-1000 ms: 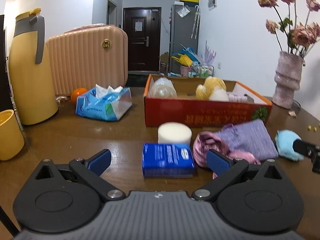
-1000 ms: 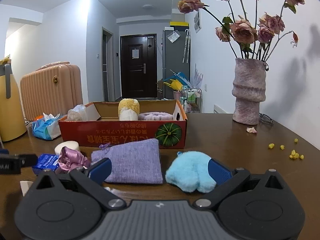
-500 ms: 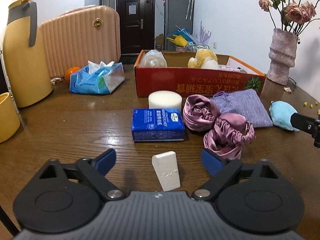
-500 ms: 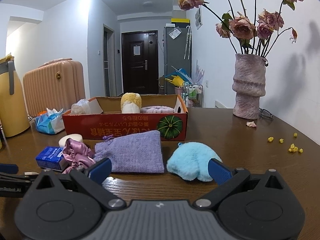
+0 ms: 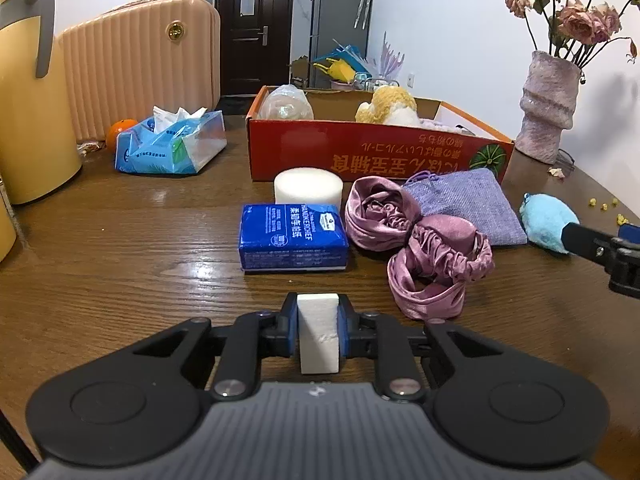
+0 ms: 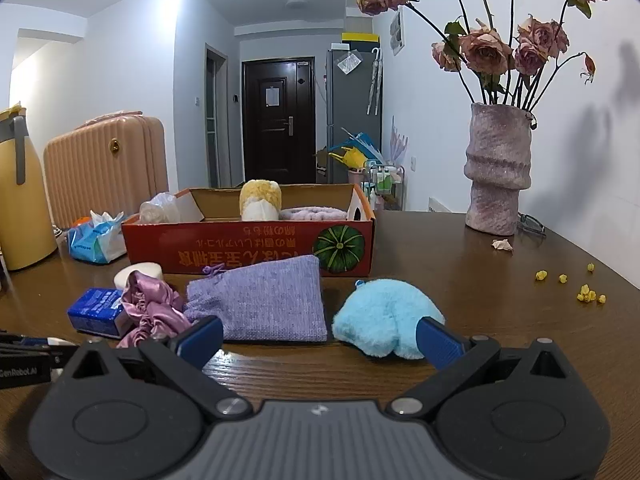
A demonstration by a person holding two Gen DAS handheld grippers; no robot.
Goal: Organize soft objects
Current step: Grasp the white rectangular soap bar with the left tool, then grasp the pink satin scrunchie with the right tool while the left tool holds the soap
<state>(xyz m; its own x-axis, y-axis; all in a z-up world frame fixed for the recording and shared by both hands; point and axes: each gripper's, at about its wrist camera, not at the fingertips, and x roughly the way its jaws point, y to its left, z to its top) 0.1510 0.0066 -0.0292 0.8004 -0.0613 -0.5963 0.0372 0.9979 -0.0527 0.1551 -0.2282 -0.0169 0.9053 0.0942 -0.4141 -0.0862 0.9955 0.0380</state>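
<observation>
My left gripper point(image 5: 318, 330) is shut on a white foam block point(image 5: 319, 334) low over the wooden table. Ahead of it lie a blue tissue pack point(image 5: 293, 237), a white foam cylinder point(image 5: 308, 186), two pink satin scrunchies point(image 5: 420, 249) and a purple knit pouch point(image 5: 468, 204). A red cardboard box point(image 5: 376, 152) behind them holds a yellow plush and a plastic bag. My right gripper point(image 6: 318, 338) stands open with nothing between its fingers; a blue fluffy pouch point(image 6: 386, 318) lies just past its right finger, and the purple pouch point(image 6: 264, 304) lies ahead to the left.
A yellow thermos point(image 5: 30, 104), a peach suitcase point(image 5: 140, 64), an orange and a blue tissue bag point(image 5: 170, 144) stand at the back left. A pink vase of dried roses point(image 6: 498, 170) stands at the back right, with small yellow bits point(image 6: 584, 292) scattered on the table.
The left gripper tilted down, pulled back toward the white foam block and closed its jaws on it. The right gripper stayed where it was, open.
</observation>
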